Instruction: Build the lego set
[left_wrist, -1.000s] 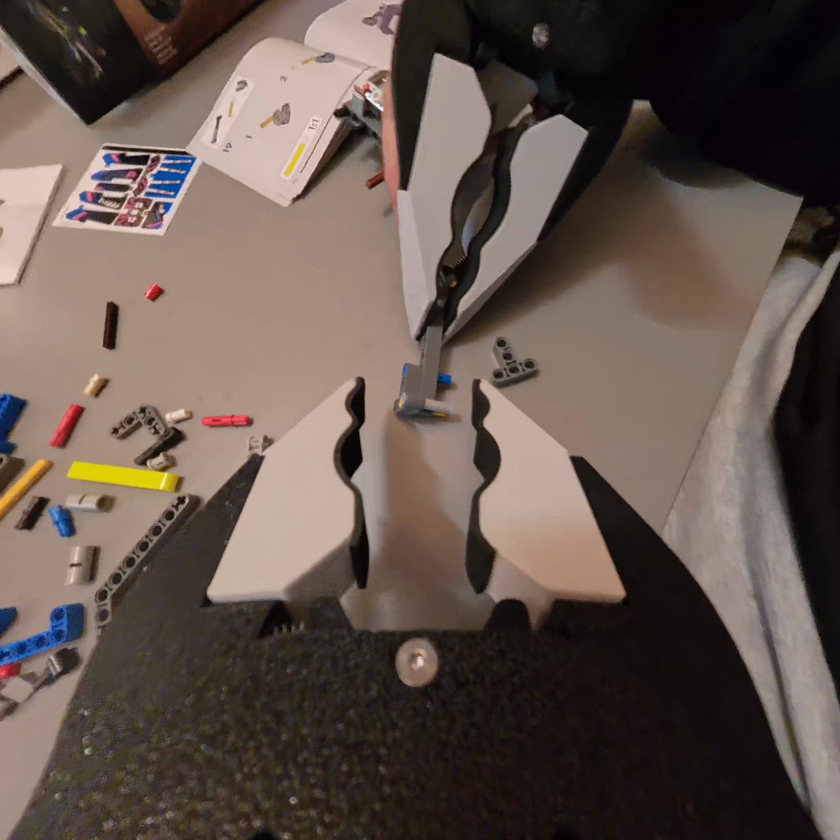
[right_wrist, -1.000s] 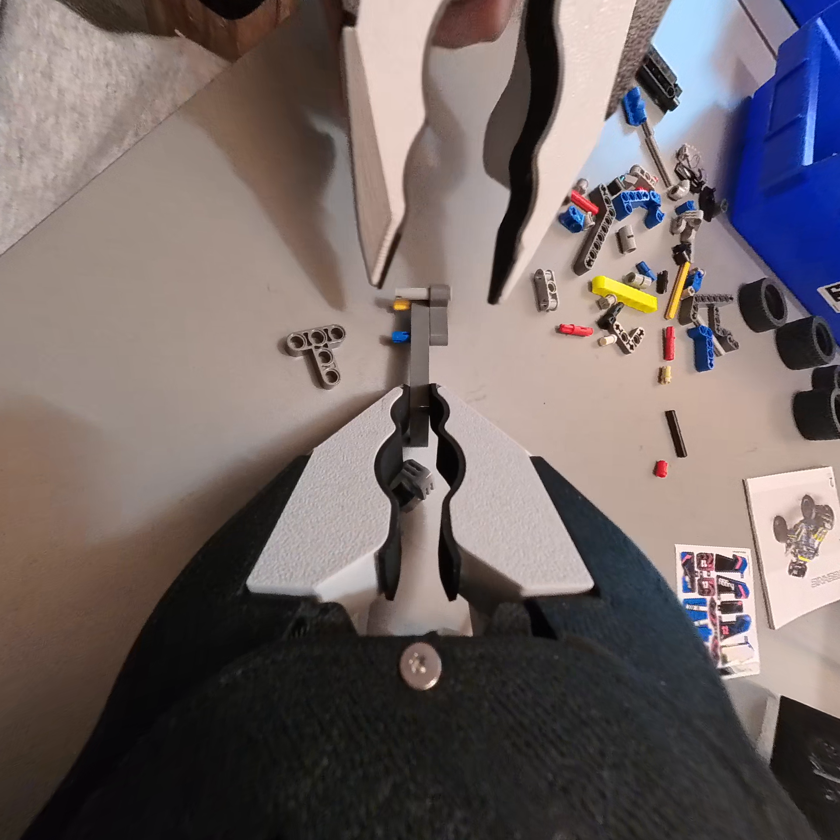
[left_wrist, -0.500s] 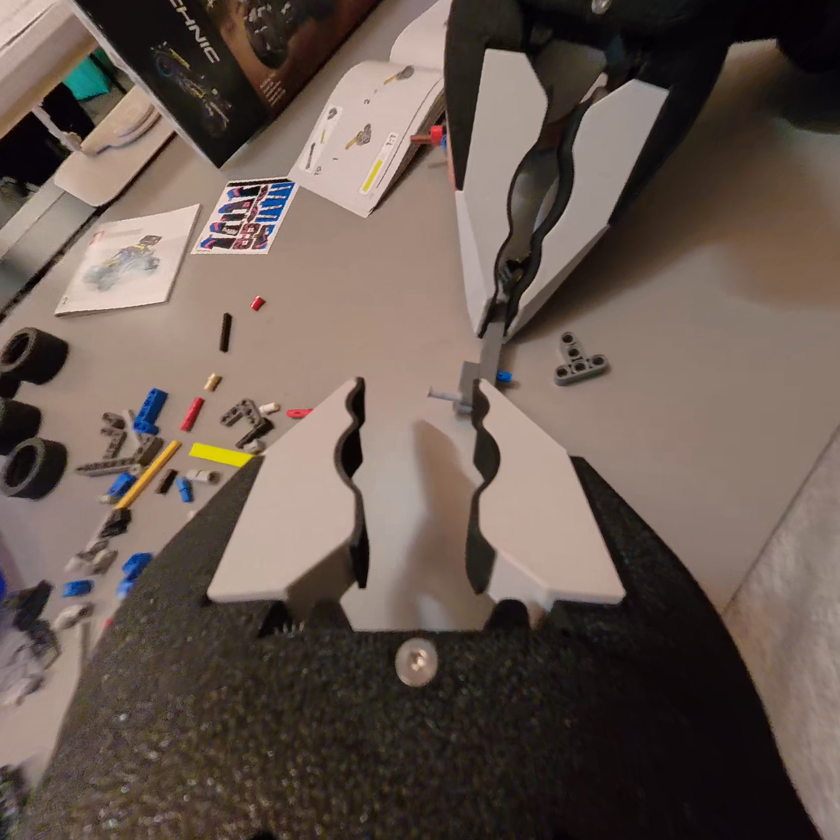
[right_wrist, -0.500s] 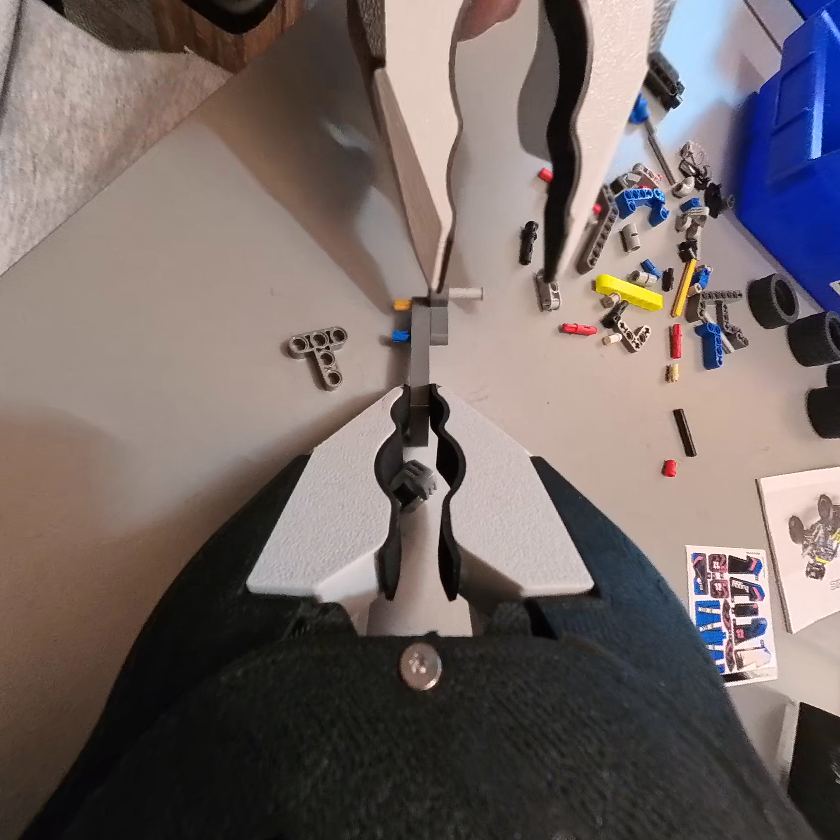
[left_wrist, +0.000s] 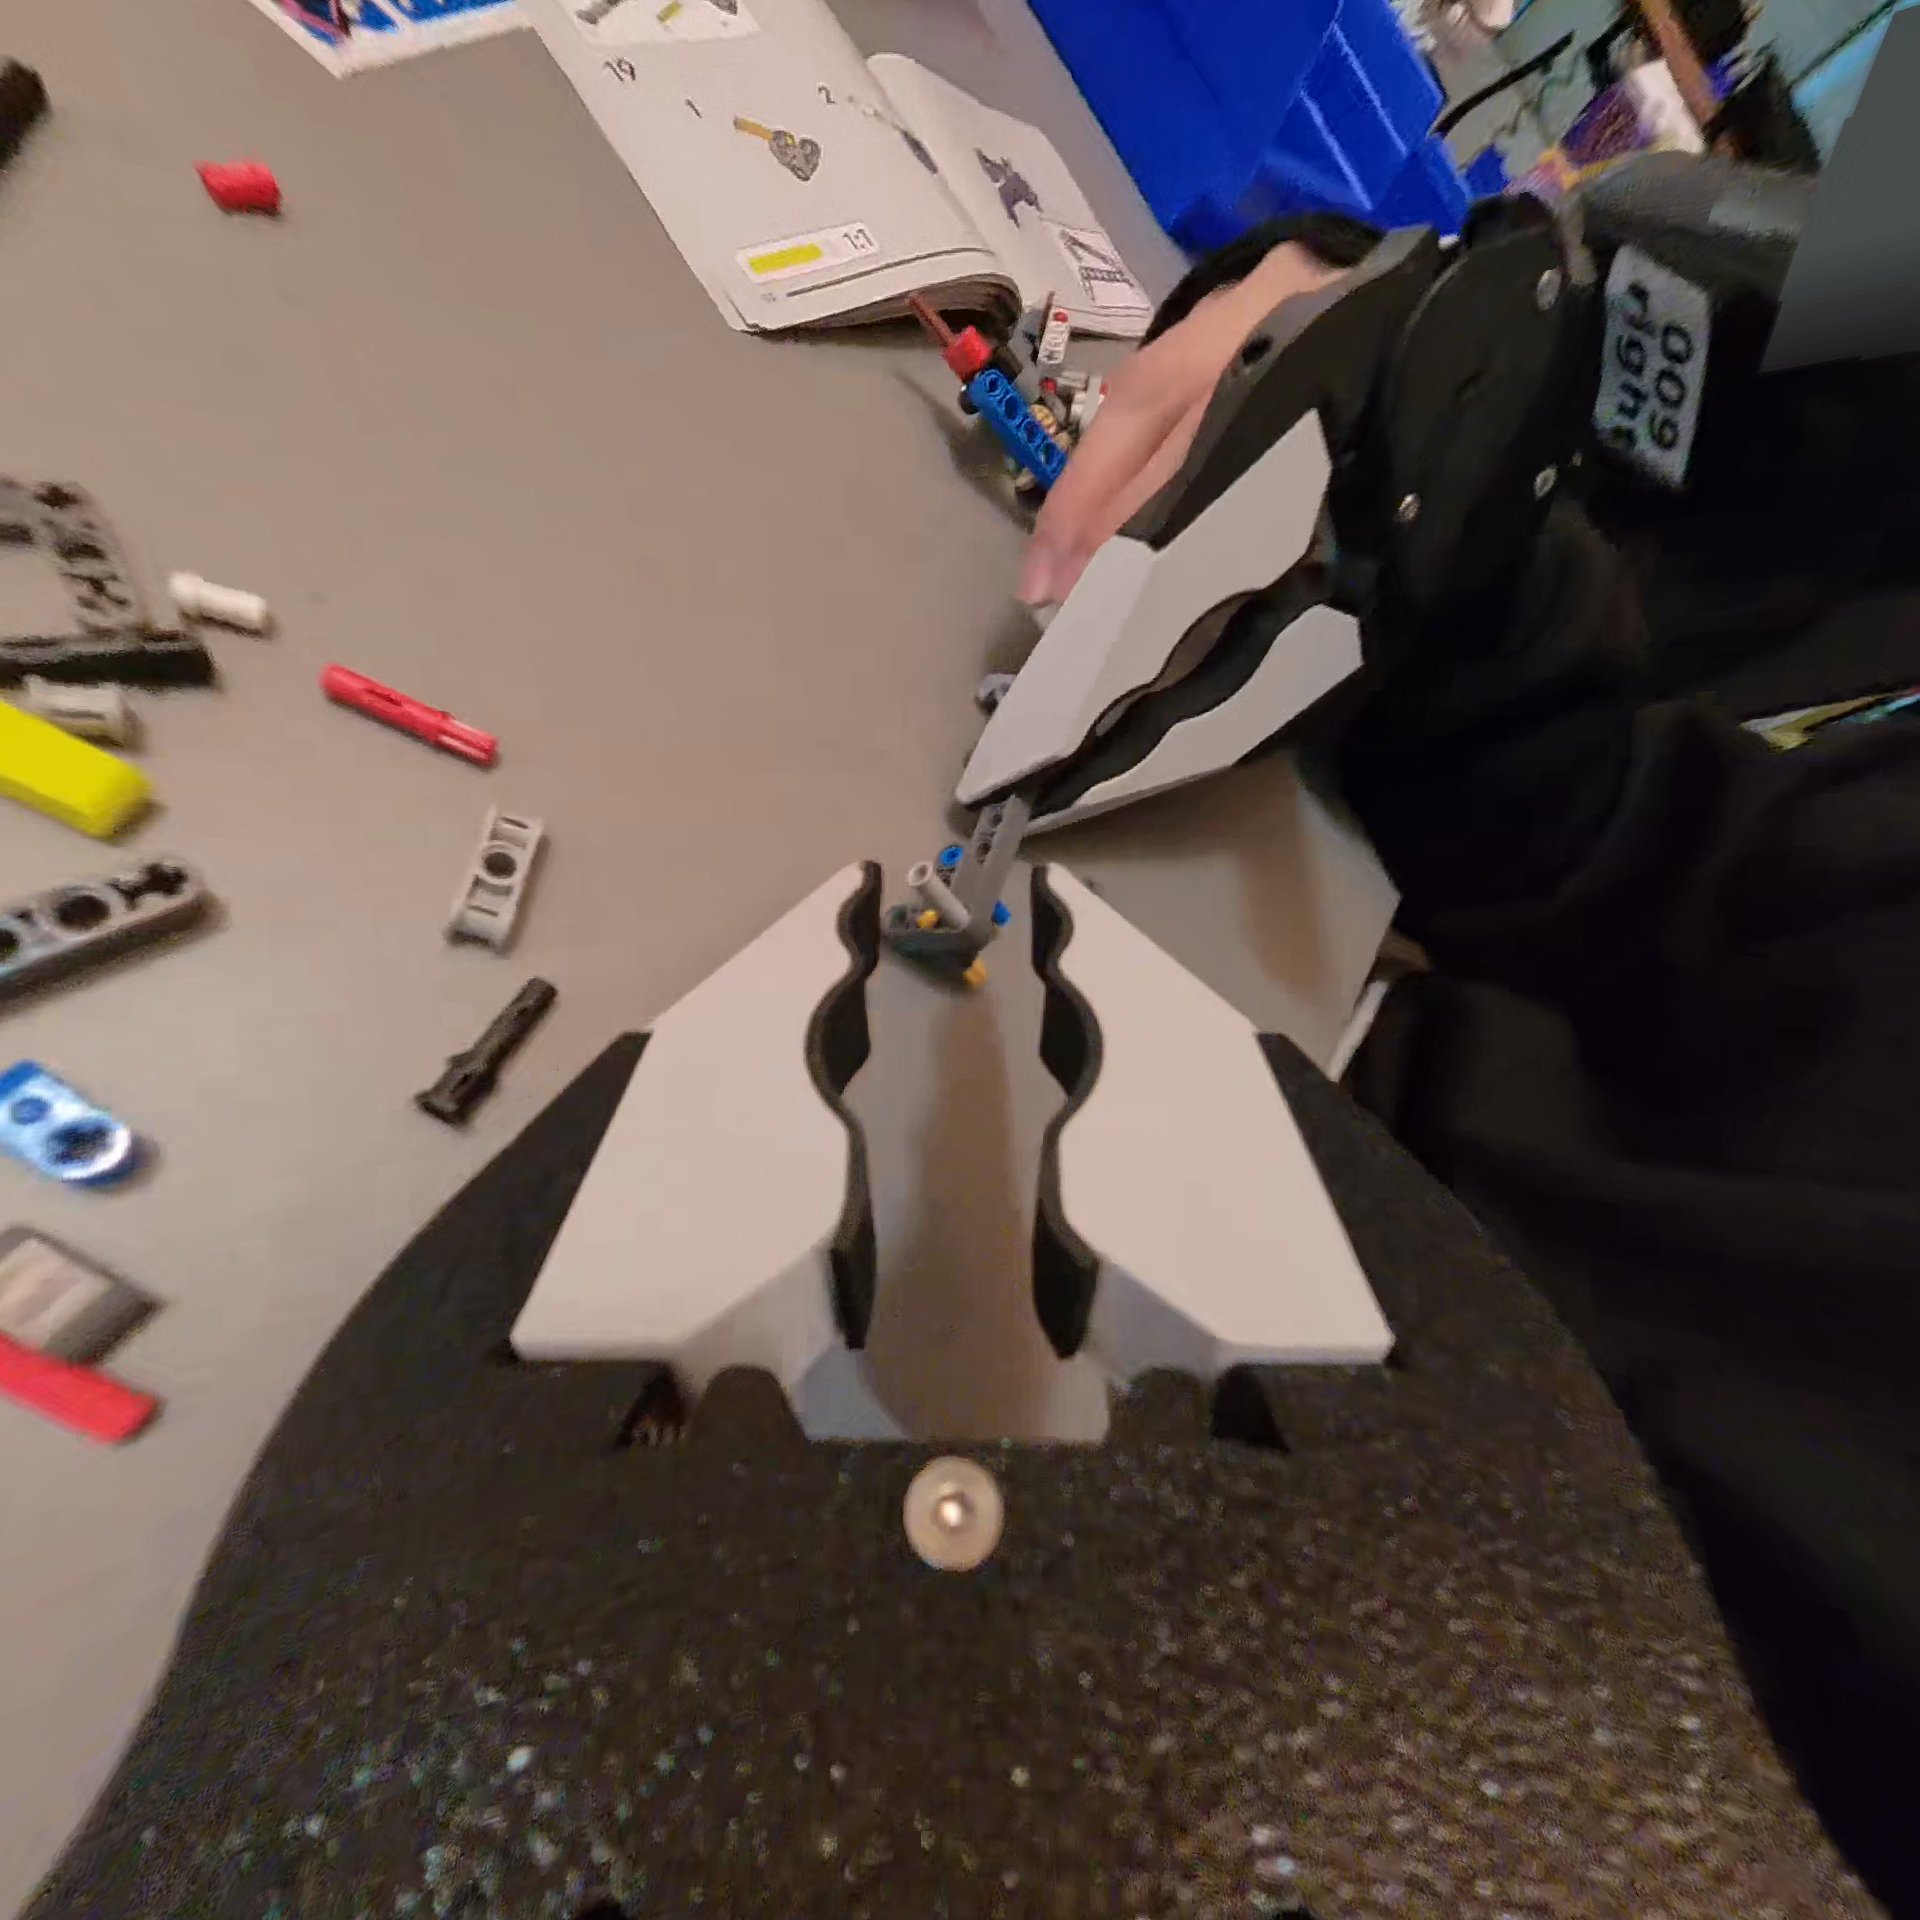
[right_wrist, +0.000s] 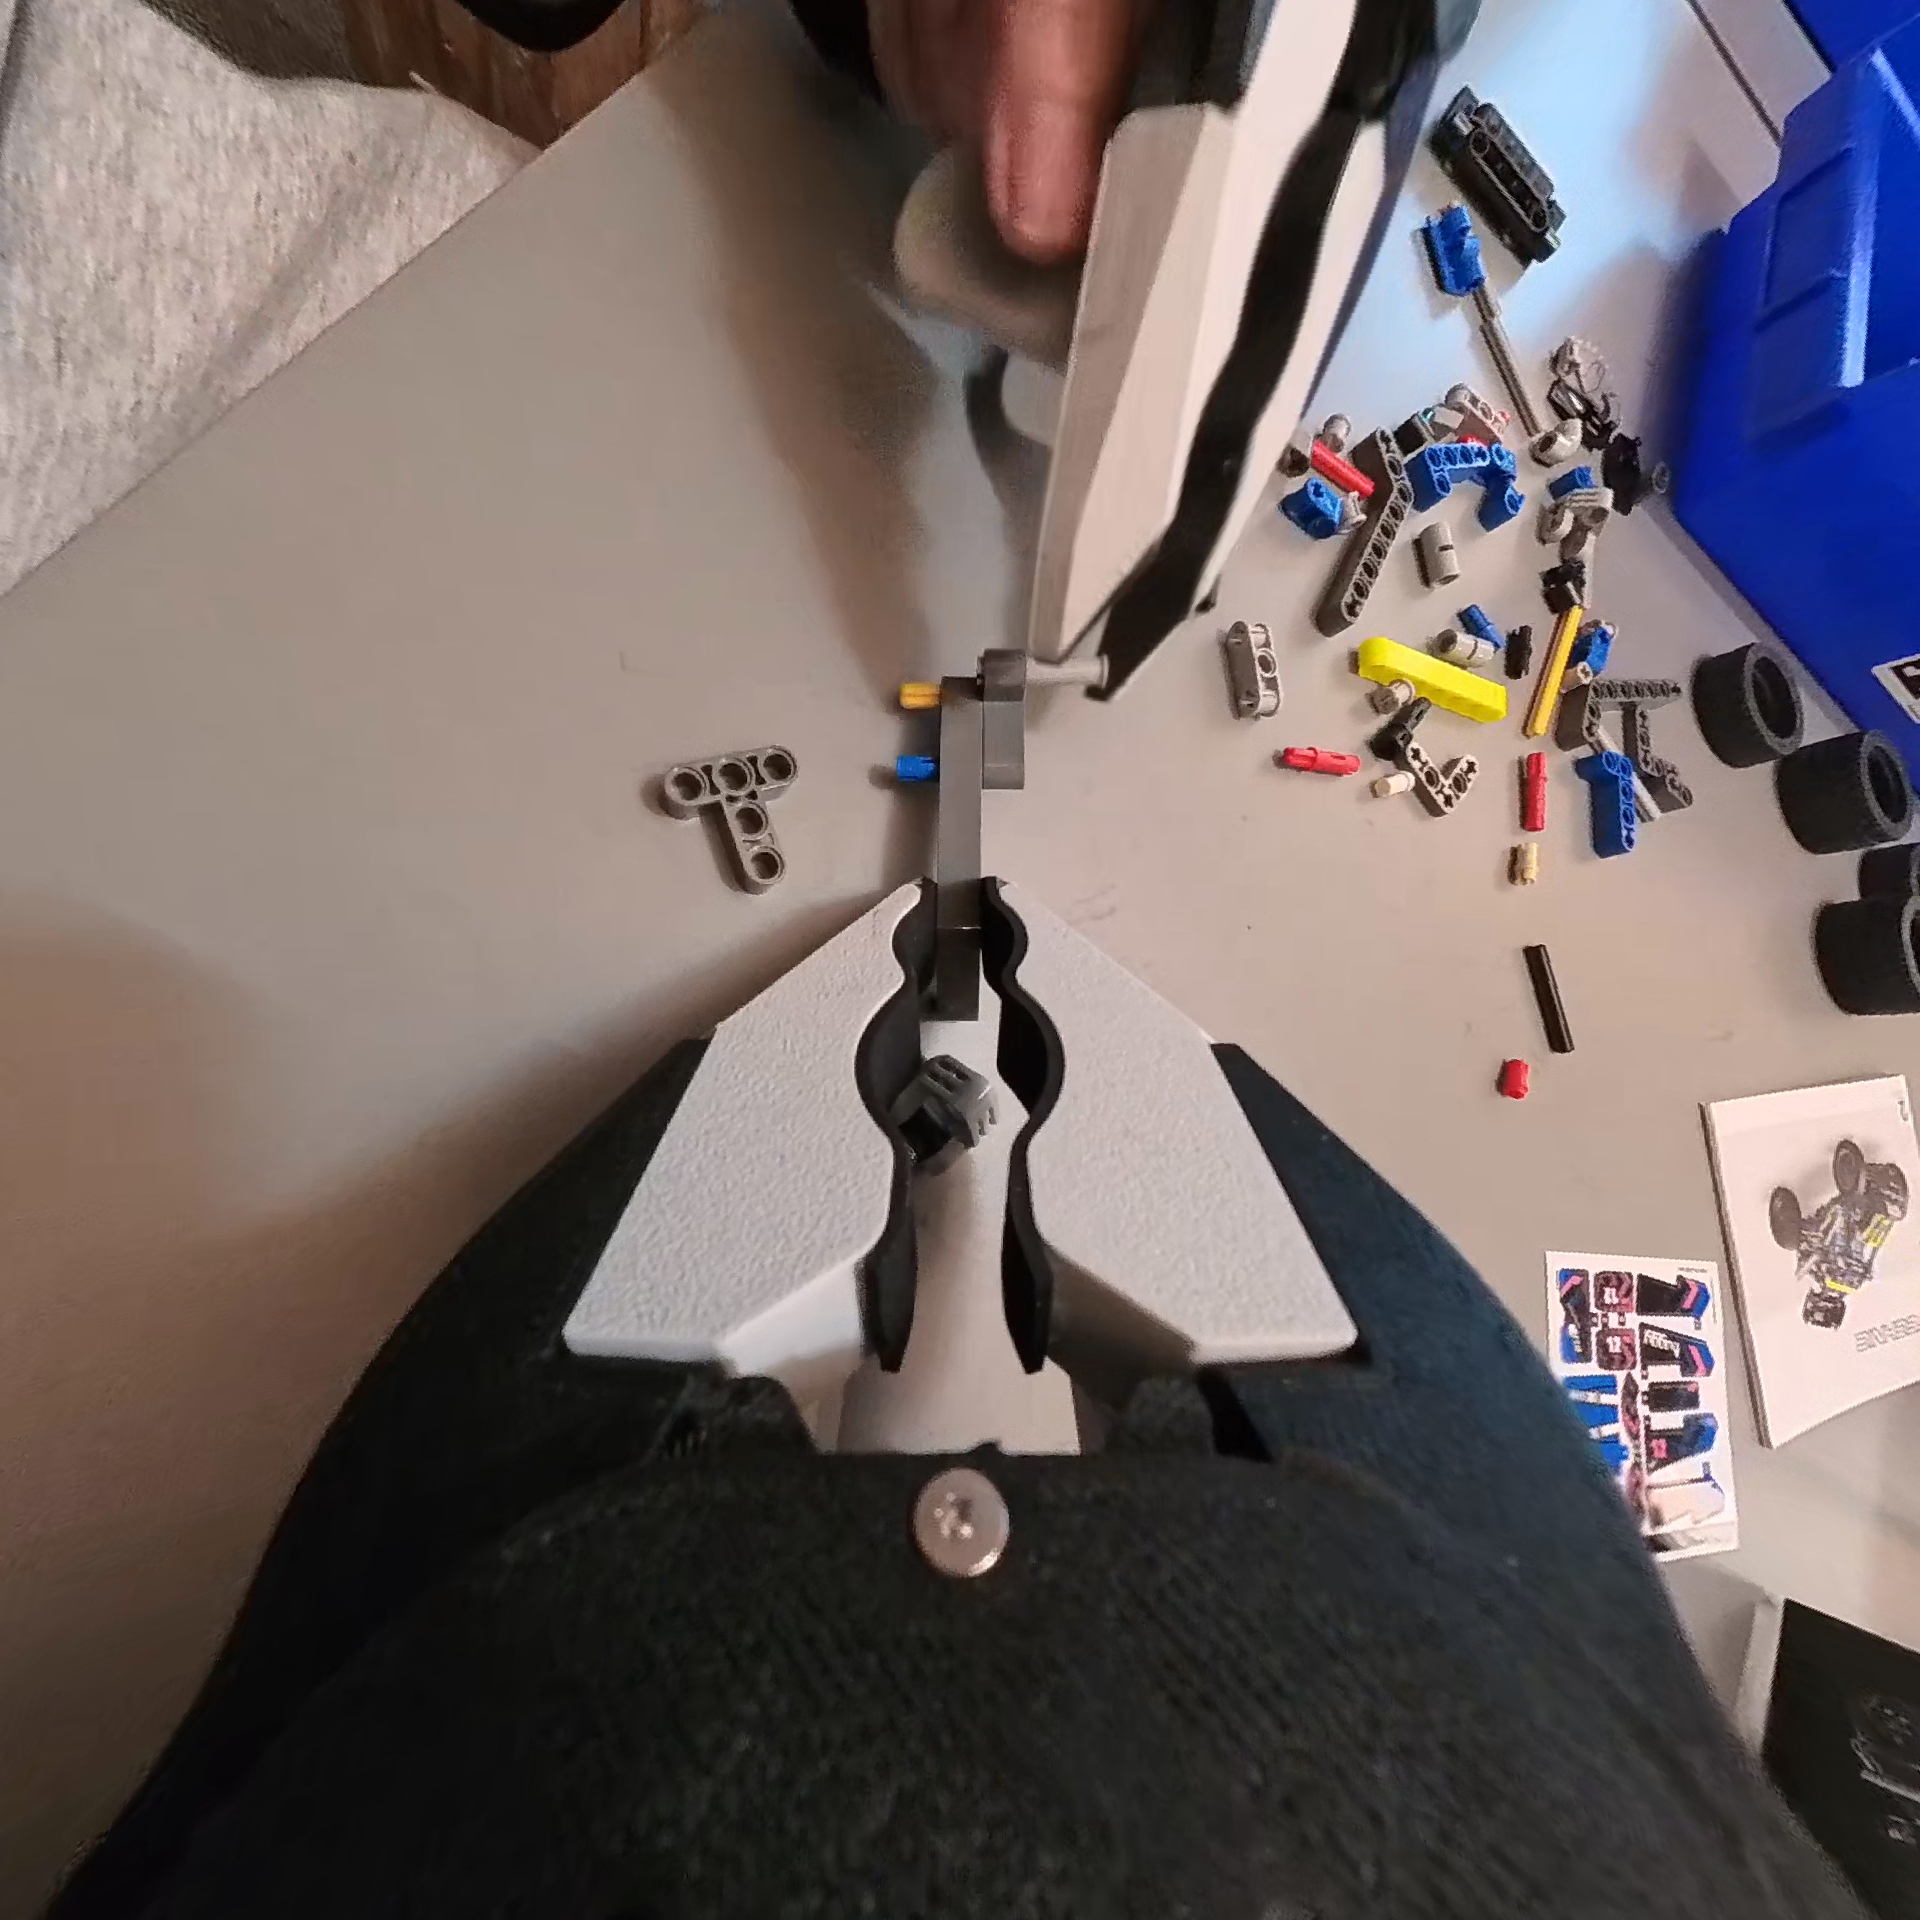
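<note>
**Right gripper holds the gray assembly, left gripper spread at its far end**

Left wrist view: your left gripper (left_wrist: 954, 914) is spread, and the small gray lego assembly (left_wrist: 951, 914) sits between its fingertips without either pad clearly touching it. Your right gripper (left_wrist: 1013, 805) reaches in from the right and is pinching the assembly's beam. Loose lego pieces (left_wrist: 407, 715) lie scattered over the tabletop (left_wrist: 582, 499) to the left, and an open instruction booklet (left_wrist: 831, 187) lies toward the far edge.

Right wrist view: your right gripper (right_wrist: 958, 894) is pressed together on the dark gray beam of the assembly (right_wrist: 961, 800), which sticks out ahead over the tabletop (right_wrist: 416, 623). A light gray axle (right_wrist: 1065, 670) on its far end meets the tip of your left gripper (right_wrist: 1101, 665). A gray T-shaped piece (right_wrist: 743, 805) lies just left of the assembly, and black tires (right_wrist: 1839, 790) sit near the right edge.
</note>
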